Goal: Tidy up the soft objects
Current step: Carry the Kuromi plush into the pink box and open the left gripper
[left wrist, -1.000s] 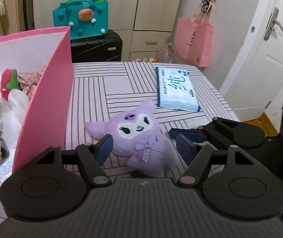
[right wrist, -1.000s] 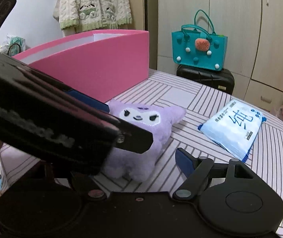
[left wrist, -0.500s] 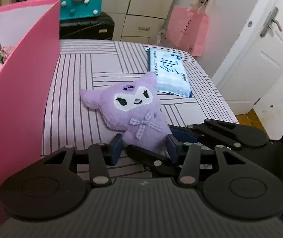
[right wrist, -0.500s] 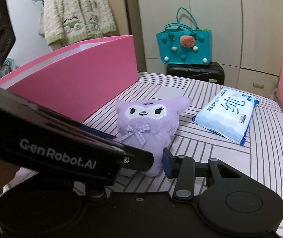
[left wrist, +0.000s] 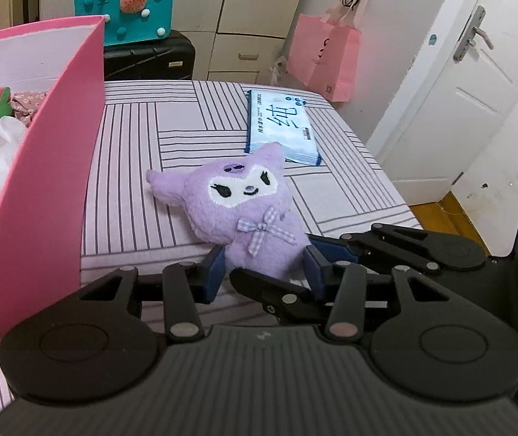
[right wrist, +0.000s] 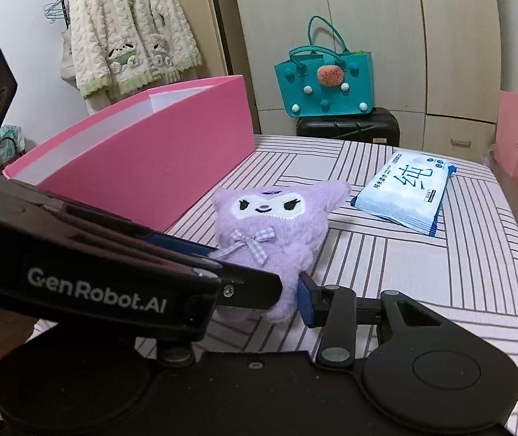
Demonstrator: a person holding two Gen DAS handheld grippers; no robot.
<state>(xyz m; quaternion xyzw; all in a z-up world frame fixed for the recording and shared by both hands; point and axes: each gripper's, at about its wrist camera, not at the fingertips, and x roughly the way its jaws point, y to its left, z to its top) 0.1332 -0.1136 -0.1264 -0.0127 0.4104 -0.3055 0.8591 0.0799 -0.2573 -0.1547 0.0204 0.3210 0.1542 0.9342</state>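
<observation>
A purple plush doll (left wrist: 244,210) with a checked bow lies on the striped table; it also shows in the right wrist view (right wrist: 273,225). My left gripper (left wrist: 264,272) has its blue pads on both sides of the doll's lower body, closed against it. My right gripper (right wrist: 288,290) comes in from the right, and its pads also press the doll's bottom end; its left finger is partly hidden behind the left gripper's body. The pink storage box (left wrist: 44,181) stands at the left with several soft items inside.
A blue wet-wipes pack (left wrist: 280,127) lies behind the doll. A teal bag on a black suitcase (right wrist: 346,127), a pink paper bag (left wrist: 326,58) and a white door (left wrist: 458,83) stand beyond the table (left wrist: 172,138). The table's near right edge (left wrist: 397,214) is close.
Both grippers moved in on the doll and closed around its lower body. The doll has turned and is slightly raised at its lower end.
</observation>
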